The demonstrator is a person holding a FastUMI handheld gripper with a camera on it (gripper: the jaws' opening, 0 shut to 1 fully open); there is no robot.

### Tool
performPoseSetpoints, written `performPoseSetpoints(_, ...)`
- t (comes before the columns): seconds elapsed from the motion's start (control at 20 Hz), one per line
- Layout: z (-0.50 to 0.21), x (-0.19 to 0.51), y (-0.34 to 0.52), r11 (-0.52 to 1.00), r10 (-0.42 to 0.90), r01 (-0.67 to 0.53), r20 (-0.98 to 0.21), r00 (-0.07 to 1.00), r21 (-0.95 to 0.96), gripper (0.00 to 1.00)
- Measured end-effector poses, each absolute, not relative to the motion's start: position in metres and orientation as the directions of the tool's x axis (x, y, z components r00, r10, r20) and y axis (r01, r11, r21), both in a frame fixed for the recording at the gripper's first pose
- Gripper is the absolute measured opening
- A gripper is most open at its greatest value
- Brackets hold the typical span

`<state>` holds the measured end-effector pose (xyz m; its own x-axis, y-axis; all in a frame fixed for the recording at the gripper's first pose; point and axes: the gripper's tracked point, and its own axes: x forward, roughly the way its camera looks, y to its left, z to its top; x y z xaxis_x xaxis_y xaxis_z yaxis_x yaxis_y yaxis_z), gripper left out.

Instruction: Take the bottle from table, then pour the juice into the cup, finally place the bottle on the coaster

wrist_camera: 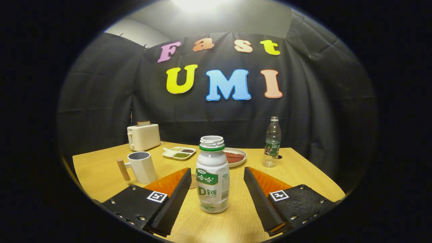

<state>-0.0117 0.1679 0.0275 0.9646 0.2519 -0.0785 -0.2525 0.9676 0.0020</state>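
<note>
1. The scene is viewed from a fisheye camera carried on the gripper [217, 175], low over the bench [303, 168].
2. The view is directed forward along the two fingers [175, 195], which are seen spread apart at its bottom.
3. The bottle [212, 179] is seen close up, upright between the fingers without being touched.
4. The cup [143, 165], the far bench and the booth wall are taken in beyond.

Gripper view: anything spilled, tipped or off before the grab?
Nothing stands out. The white bottle stands upright, uncapped, between the open gripper fingers, neither touching it. The cup is upright left of them. The clear bottle, plate, tray and toaster sit level; the table looks dry.
</note>
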Motion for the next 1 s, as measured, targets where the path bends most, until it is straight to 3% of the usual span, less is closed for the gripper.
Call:
performPoseSetpoints(0.75,-0.018,0.013,0.178,0.971,0.235,-0.238,-0.200,0.951,0.012,0.93)
performPoseSetpoints(0.8,-0.021,0.013,0.180,0.970,0.240,-0.242,-0.210,0.948,0.014,0.85)
performPoseSetpoints(0.85,-0.026,0.017,0.180,0.975,0.218,-0.221,-0.226,0.950,0.010,0.84)
performPoseSetpoints(0.9,-0.032,0.018,0.179,0.975,0.217,-0.221,-0.246,0.945,0.012,0.74)
performPoseSetpoints(1.0,-0.030,0.017,0.179,0.977,0.211,-0.214,-0.255,0.944,0.015,0.73)
